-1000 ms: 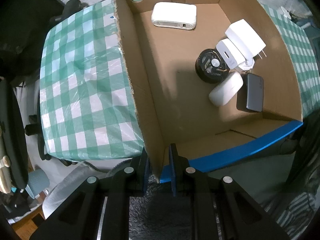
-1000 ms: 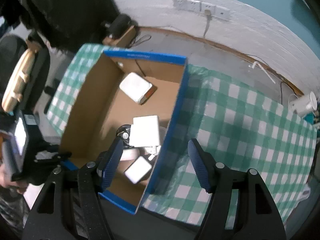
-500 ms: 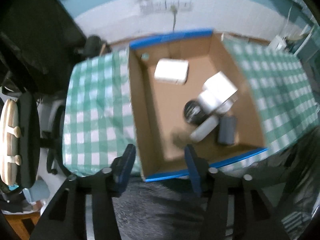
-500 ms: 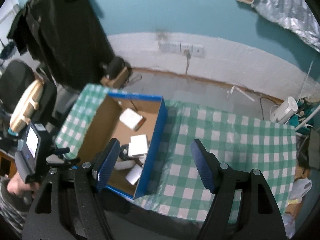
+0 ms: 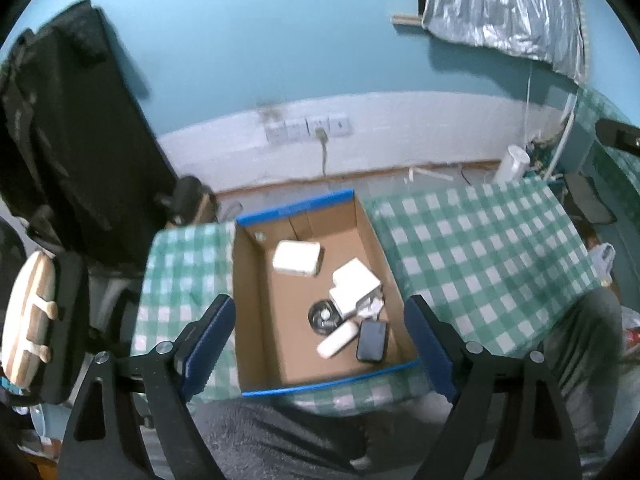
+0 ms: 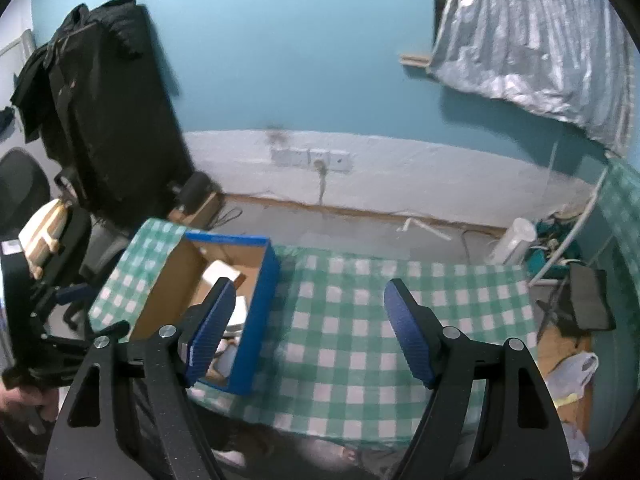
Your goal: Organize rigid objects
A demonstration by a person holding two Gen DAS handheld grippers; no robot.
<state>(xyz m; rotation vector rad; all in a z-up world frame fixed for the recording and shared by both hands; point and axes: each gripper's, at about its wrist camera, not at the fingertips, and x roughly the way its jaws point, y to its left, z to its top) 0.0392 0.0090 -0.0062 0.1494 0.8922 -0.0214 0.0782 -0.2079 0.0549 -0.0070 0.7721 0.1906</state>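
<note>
Hanging above the desk (image 5: 480, 248), the left gripper (image 5: 320, 344) has its blue fingers spread wide with nothing between them, and the cardboard box (image 5: 248, 288) lies straight ahead at 12 o'clock, long axis running away from it. Inside, nearest first: a dark phone (image 5: 372, 341), a white oblong (image 5: 337, 340), a black round item (image 5: 323, 317), white adapters (image 5: 354, 286), then a white block (image 5: 297, 257). The right gripper (image 6: 308, 332), equally spread and empty, has the box at 10 o'clock, so the left looks nearer.

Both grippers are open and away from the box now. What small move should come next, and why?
Probably none beyond keeping both grippers back. The left gripper and right gripper are open and hold nothing, the white and dark items lie inside the cardboard box, and no loose object shows on the checked tablecloth. The organizing looks finished.
</note>
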